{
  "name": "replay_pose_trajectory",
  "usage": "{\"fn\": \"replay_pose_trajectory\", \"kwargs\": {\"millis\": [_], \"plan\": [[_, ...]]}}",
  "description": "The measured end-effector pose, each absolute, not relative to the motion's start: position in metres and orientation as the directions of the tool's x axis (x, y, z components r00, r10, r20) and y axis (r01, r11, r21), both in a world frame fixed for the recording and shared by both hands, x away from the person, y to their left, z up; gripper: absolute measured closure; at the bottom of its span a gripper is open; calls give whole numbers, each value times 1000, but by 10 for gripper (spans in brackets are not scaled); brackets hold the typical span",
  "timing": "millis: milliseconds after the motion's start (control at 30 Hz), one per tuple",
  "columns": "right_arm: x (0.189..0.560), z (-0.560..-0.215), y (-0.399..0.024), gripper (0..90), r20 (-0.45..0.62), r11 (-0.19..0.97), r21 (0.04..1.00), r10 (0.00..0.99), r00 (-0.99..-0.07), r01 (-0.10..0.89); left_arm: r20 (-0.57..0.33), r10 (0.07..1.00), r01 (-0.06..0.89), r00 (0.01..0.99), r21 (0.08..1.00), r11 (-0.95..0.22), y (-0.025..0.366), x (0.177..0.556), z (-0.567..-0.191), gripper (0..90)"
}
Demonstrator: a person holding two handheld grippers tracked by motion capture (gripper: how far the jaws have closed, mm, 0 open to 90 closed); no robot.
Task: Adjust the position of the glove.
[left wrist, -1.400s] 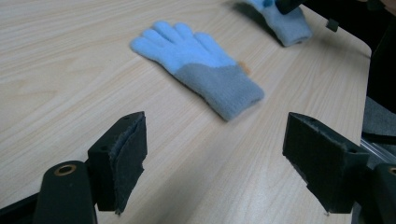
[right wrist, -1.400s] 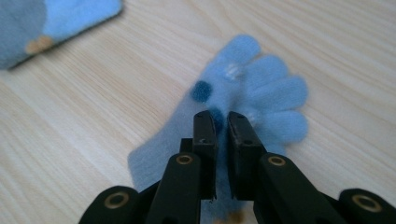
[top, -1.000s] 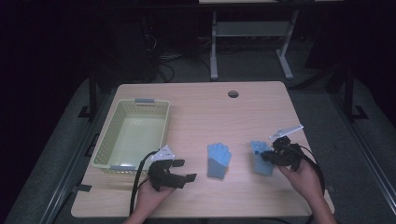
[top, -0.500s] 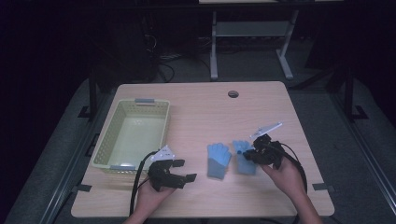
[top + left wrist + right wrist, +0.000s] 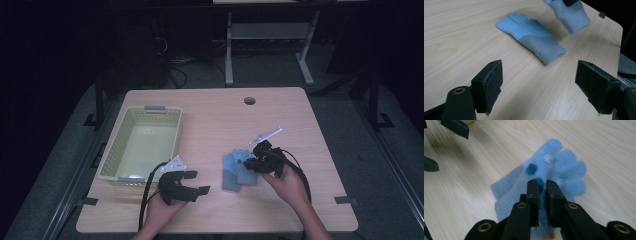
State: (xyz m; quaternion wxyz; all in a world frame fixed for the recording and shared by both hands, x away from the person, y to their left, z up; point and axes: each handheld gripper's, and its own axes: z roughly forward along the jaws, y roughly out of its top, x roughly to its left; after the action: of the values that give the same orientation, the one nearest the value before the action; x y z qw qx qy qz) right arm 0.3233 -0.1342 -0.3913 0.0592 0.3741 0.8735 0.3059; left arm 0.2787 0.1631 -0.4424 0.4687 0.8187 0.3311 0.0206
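A: Item one, as seen from the high view?

B: A wooden table [image 5: 210,115] is recorded, with a yellow-green basket [image 5: 112,155] at its left. Two blue gloves are listed right of centre: the flat glove [image 5: 230,172] lies on the table, and the held glove [image 5: 246,175] is found just beside it, overlapping its right edge. The right gripper [image 5: 252,164] is seen clamped on the held glove. The left gripper [image 5: 197,182] is seen low on the table in front of the basket, its jaws spread wide with nothing between them.

A: What is added by the left gripper view?

B: The flat glove [image 5: 531,37] is shown whole: fingers spread, palm light blue, cuff a greyer blue, laid flat and slantwise on the wood. The held glove [image 5: 571,15] is seen hanging above it at the top edge, cuff downward, clear of the table. The two pads [image 5: 492,85] are shown far apart.

A: And by the right gripper view?

B: The grip itself is shown: the jaws are nearly together, pinching the fleecy fabric of the held glove [image 5: 564,172] near its fingers. Small dark blue and pale dots are noted on the fingertips. Part of the left gripper [image 5: 455,127] is caught in the top left corner.
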Motion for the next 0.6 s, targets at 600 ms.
{"fn": "replay_pose_trajectory", "kwargs": {"millis": [600], "plan": [[331, -410, -98, 812, 157, 526, 552, 697, -700, 647, -282, 567, 531, 774, 777, -338, 164, 279, -442, 219]]}}
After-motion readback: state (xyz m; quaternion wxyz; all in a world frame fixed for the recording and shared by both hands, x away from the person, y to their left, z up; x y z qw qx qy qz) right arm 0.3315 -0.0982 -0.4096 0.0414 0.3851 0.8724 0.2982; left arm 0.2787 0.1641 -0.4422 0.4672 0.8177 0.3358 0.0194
